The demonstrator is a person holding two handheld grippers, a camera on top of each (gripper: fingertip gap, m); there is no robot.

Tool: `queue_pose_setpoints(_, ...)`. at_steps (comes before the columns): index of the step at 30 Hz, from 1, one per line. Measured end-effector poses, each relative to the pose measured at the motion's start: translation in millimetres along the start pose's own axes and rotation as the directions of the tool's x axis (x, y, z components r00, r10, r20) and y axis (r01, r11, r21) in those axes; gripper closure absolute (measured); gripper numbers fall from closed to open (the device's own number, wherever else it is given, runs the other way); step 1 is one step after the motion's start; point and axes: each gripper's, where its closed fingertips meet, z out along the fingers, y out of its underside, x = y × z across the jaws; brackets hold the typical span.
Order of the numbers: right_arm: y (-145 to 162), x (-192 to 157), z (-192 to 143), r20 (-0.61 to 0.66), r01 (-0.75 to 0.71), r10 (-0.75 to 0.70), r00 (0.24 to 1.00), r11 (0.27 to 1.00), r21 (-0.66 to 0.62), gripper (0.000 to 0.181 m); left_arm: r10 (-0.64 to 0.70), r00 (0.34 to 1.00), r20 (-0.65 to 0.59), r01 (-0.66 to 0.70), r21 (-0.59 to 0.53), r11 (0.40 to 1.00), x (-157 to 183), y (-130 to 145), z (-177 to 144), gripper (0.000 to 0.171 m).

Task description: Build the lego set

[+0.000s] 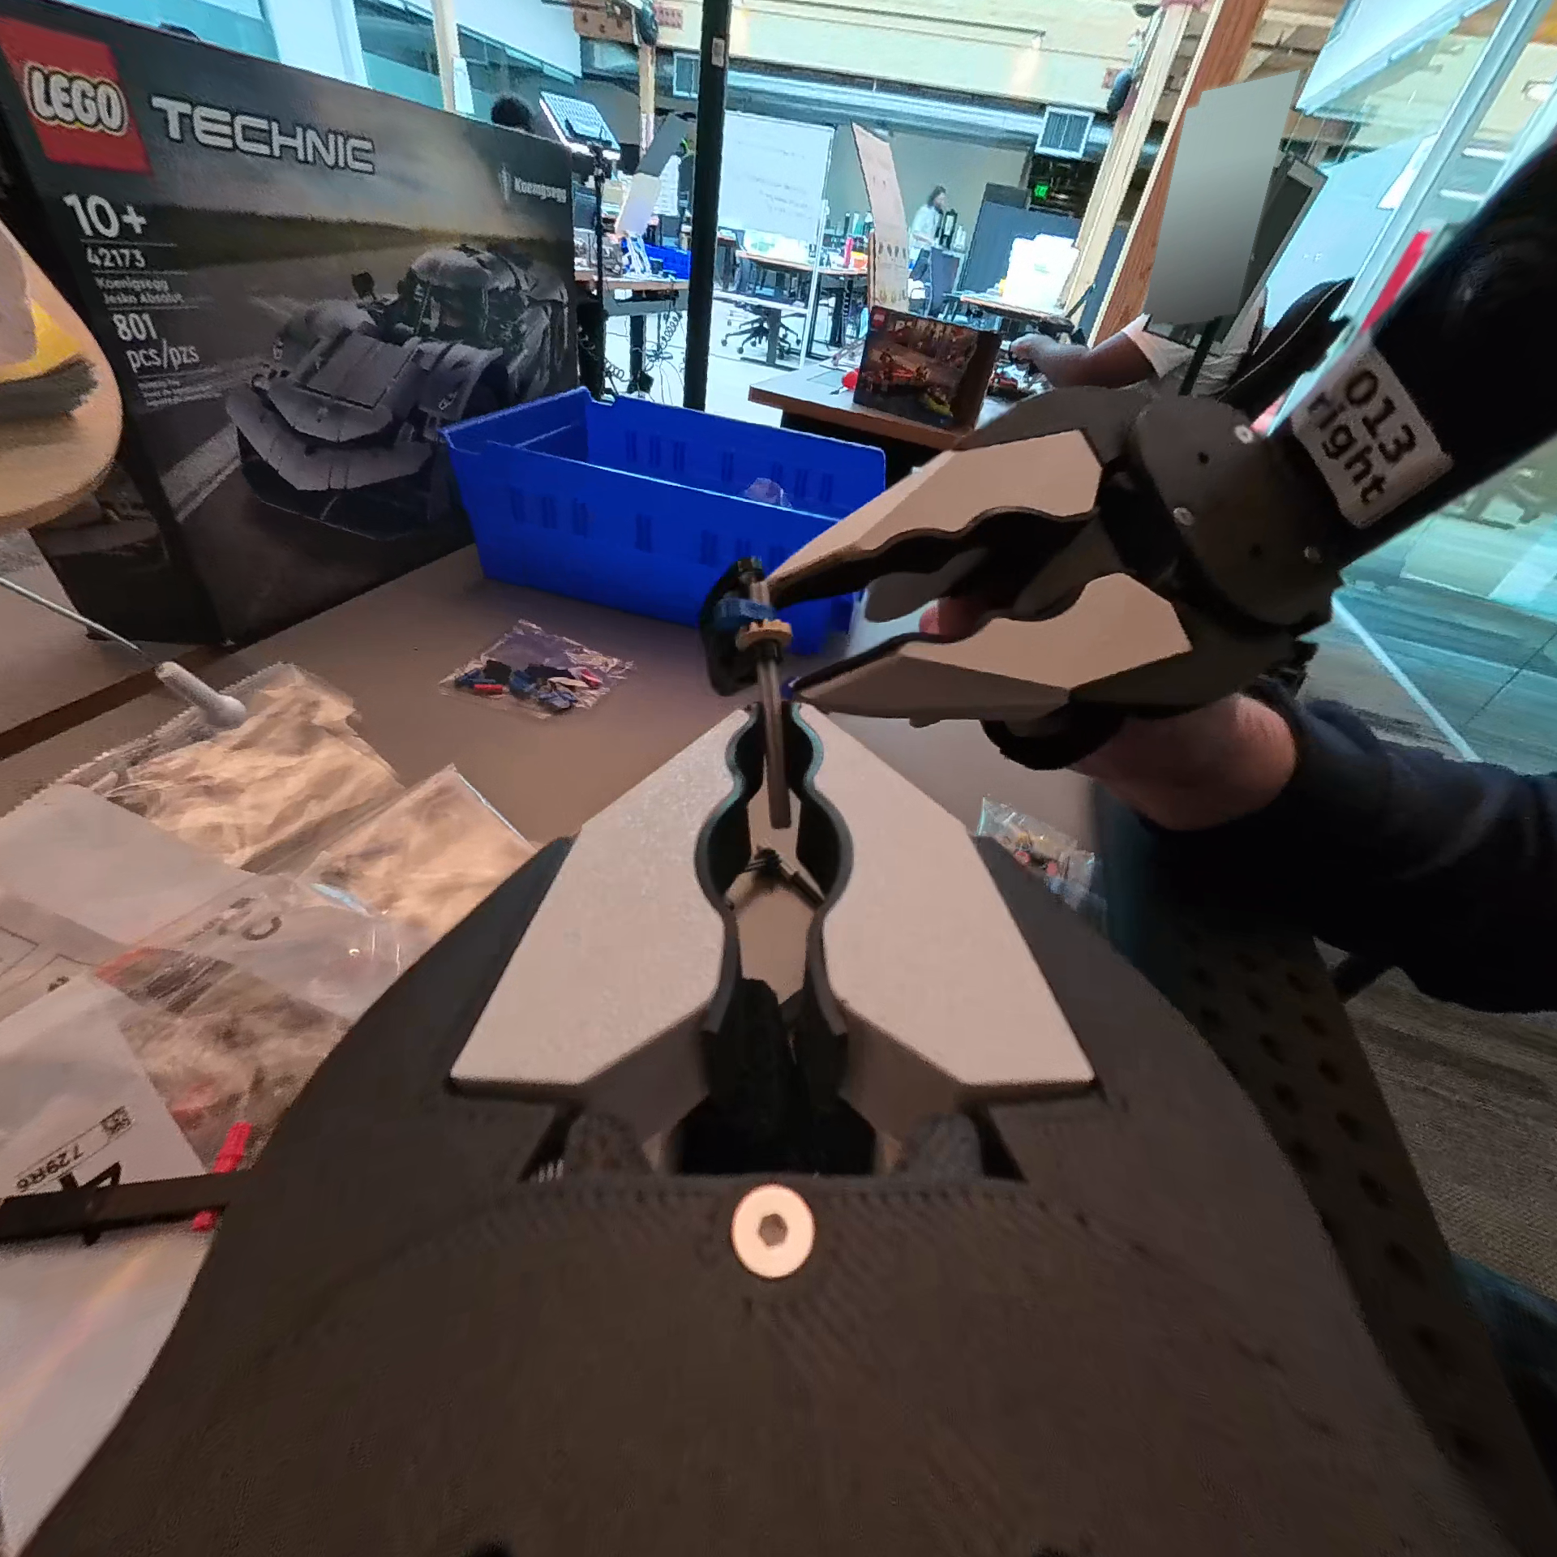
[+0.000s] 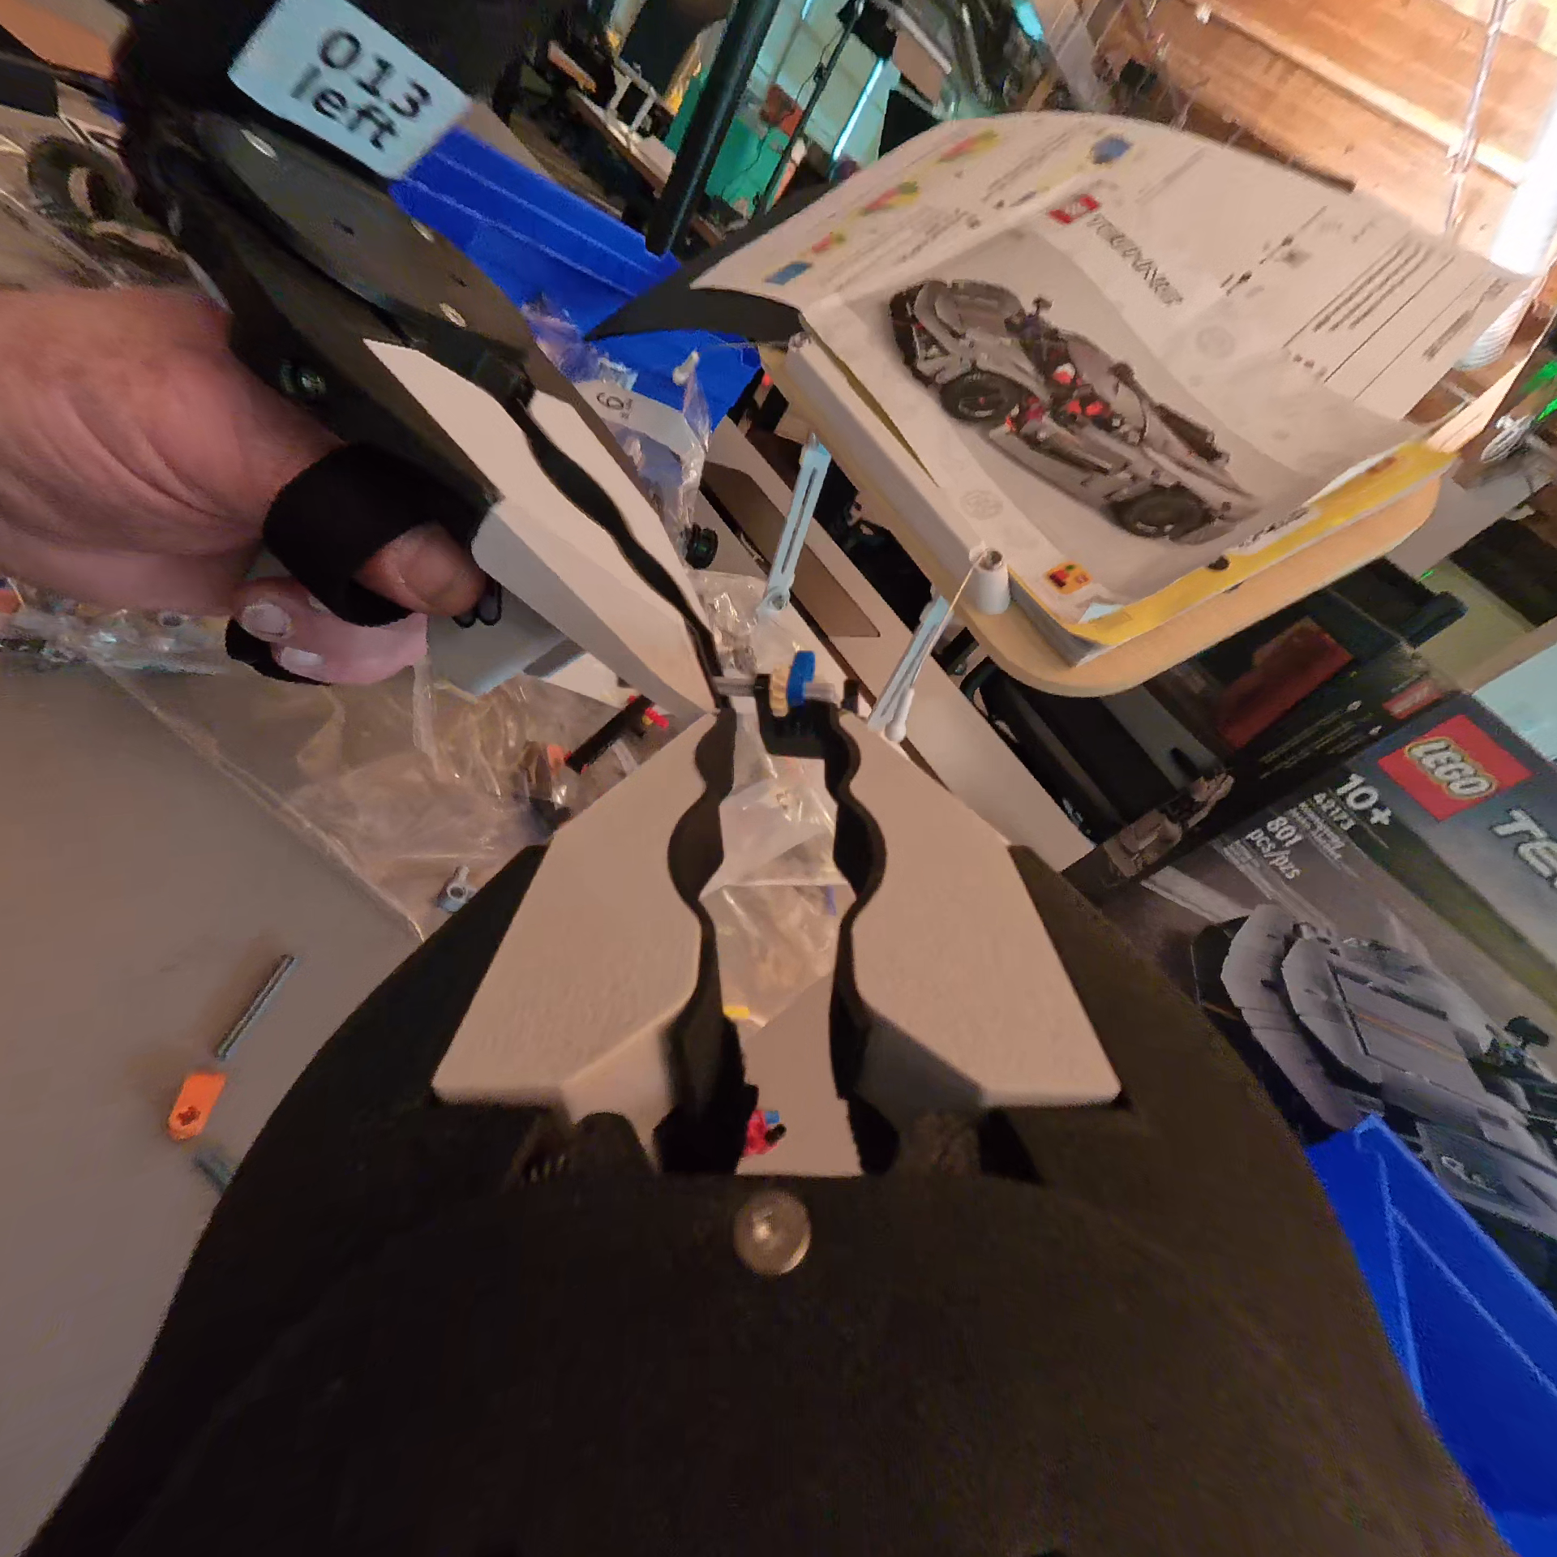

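My left gripper (image 1: 771, 716) has its jaws closed narrow on the near end of a single grey axle (image 1: 775, 741), which runs straight away from me up the centre of the left wrist frame. My right gripper (image 1: 779, 636) comes in from the right of that frame, jaws partly parted around a small black piece (image 1: 720, 640) at the axle's far end. Threaded on the axle I count one blue bush (image 1: 741, 611) and one tan gear (image 1: 762, 636). In the right wrist view the axle lies crosswise just past my jaw tips, so I judge the coming push must run along its length toward the left gripper. Both tips nearly meet at mid-frame, above the bench (image 1: 421, 623). Behind stand one blue bin (image 1: 590, 522) and one set box (image 1: 278, 278); several parts bags (image 1: 539, 670) lie at the left.
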Motion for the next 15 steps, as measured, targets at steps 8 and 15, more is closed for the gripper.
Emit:
queue_pose_setpoints(8, -5.0, -0.6, -0.9, -0.016, 0.020, -0.020, 1.000, 1.000, 0.013, 0.155, -0.038, 0.999, 0.010, 0.038, 0.012, 0.999, -3.3, -1.0, -0.3, 0.169)
queue_pose_setpoints(15, -0.4, 4.1, 0.7, -0.031, -0.005, 0.005, 1.000, 1.000, -0.005, 0.150, -0.017, 1.000, 0.016, 0.017, -0.004, 1.000, -2.7, 1.8, 1.8, 0.169)
